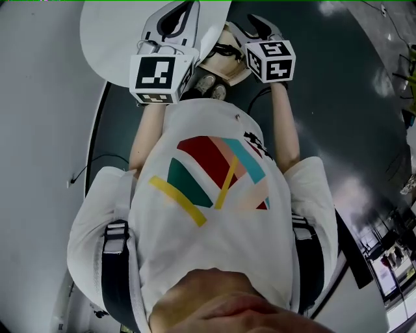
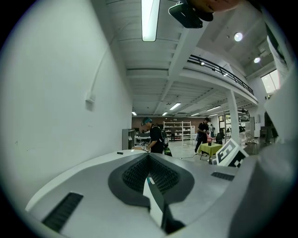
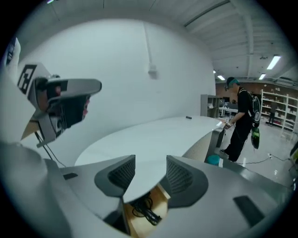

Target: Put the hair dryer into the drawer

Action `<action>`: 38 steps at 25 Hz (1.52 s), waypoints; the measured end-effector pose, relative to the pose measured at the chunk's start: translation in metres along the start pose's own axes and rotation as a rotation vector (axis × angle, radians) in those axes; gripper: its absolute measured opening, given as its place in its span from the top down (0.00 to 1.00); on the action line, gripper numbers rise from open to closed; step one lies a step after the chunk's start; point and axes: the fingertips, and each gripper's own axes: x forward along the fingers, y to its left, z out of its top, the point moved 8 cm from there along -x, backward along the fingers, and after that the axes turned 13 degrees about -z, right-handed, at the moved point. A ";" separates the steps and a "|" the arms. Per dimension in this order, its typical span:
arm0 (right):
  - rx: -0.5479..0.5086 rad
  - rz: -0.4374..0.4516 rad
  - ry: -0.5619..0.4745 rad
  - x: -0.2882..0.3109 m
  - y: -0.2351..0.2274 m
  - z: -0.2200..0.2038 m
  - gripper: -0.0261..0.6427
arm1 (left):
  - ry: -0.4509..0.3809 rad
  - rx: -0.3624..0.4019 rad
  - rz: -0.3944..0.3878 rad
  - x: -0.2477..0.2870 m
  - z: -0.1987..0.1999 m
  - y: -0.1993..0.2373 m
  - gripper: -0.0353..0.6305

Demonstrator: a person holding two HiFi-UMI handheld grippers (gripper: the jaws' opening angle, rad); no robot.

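In the right gripper view, an open wooden drawer [image 3: 139, 223] sits under the rim of a white round table [image 3: 153, 135]. A black cable [image 3: 148, 211] lies coiled inside it. The hair dryer's body is hidden there. The head view shows the same drawer [image 1: 229, 70] between the two grippers, with a dark cabled shape [image 1: 225, 49] in it. My right gripper [image 3: 151, 172] is open and holds nothing; it hangs above the drawer [image 1: 255, 21]. My left gripper [image 2: 149, 160] is shut and empty, raised over the table edge [image 1: 184, 8].
A white wall runs along the left [image 1: 39, 97]. The wearer's shoes [image 1: 208, 83] stand on the dark floor by the drawer. A thin cable [image 1: 97, 159] lies on the floor. A person with a backpack [image 3: 242, 116] stands beyond the table, near shelves and a yellow-green table [image 2: 209, 148].
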 end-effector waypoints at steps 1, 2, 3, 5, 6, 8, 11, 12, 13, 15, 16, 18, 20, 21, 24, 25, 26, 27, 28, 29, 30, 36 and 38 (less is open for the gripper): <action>0.032 -0.015 -0.046 -0.008 0.000 0.011 0.64 | -0.002 0.008 -0.009 0.002 0.003 -0.002 0.93; 0.067 -0.029 -0.092 -0.017 0.000 0.021 0.64 | -0.005 0.016 -0.016 0.005 0.007 -0.004 0.93; 0.104 -0.043 -0.137 -0.025 0.001 0.030 0.64 | -0.006 0.024 -0.022 0.007 0.010 -0.006 0.93; 0.170 -0.068 -0.221 -0.042 0.004 0.047 0.64 | -0.007 0.048 -0.030 0.009 0.016 -0.009 0.93; 0.190 -0.082 -0.260 -0.050 0.006 0.054 0.64 | -0.008 0.060 -0.033 0.010 0.020 -0.011 0.93; 0.201 -0.118 -0.334 -0.065 0.011 0.068 0.67 | -0.013 0.069 -0.044 0.011 0.025 -0.014 0.93; 0.171 -0.191 -0.435 -0.084 0.017 0.086 0.77 | -0.032 0.068 -0.075 0.012 0.033 -0.016 0.93; 0.161 -0.214 -0.464 -0.090 0.018 0.091 0.80 | -0.041 0.072 -0.082 0.011 0.036 -0.017 0.93; 0.149 -0.233 -0.489 -0.095 0.019 0.095 0.82 | -0.050 0.077 -0.086 0.011 0.038 -0.018 0.93; 0.125 -0.268 -0.528 -0.104 0.021 0.101 0.87 | -0.067 0.085 -0.086 0.009 0.044 -0.020 0.93; 0.112 -0.284 -0.544 -0.108 0.022 0.103 0.89 | -0.075 0.087 -0.085 0.008 0.046 -0.020 0.92; 0.092 -0.313 -0.572 -0.113 0.025 0.105 0.91 | -0.091 0.091 -0.082 0.007 0.050 -0.019 0.93; 0.088 -0.322 -0.593 -0.117 0.029 0.105 0.94 | -0.100 0.092 -0.072 0.006 0.052 -0.018 0.92; 0.085 -0.321 -0.600 -0.119 0.032 0.105 0.94 | -0.101 0.092 -0.066 0.005 0.052 -0.017 0.92; 0.062 -0.329 -0.602 -0.122 0.041 0.105 0.94 | -0.104 0.096 -0.056 0.005 0.051 -0.016 0.93; 0.061 -0.339 -0.594 -0.123 0.043 0.105 0.94 | -0.107 0.100 -0.054 0.005 0.051 -0.016 0.93; 0.062 -0.344 -0.591 -0.123 0.044 0.106 0.94 | -0.110 0.105 -0.053 0.005 0.051 -0.017 0.93; 0.064 -0.344 -0.606 -0.123 0.045 0.108 0.94 | -0.112 0.109 -0.053 0.005 0.051 -0.017 0.93; 0.063 -0.342 -0.624 -0.123 0.046 0.109 0.94 | -0.114 0.112 -0.053 0.005 0.051 -0.018 0.93; 0.060 -0.343 -0.633 -0.122 0.047 0.110 0.94 | -0.114 0.113 -0.055 0.005 0.051 -0.018 0.93; 0.057 -0.346 -0.633 -0.122 0.047 0.110 0.94 | -0.114 0.111 -0.057 0.006 0.050 -0.018 0.93; 0.063 -0.357 -0.624 -0.123 0.044 0.110 0.94 | -0.121 0.106 -0.062 0.006 0.050 -0.018 0.93; 0.059 -0.359 -0.618 -0.124 0.043 0.109 0.94 | -0.121 0.107 -0.059 0.005 0.050 -0.017 0.93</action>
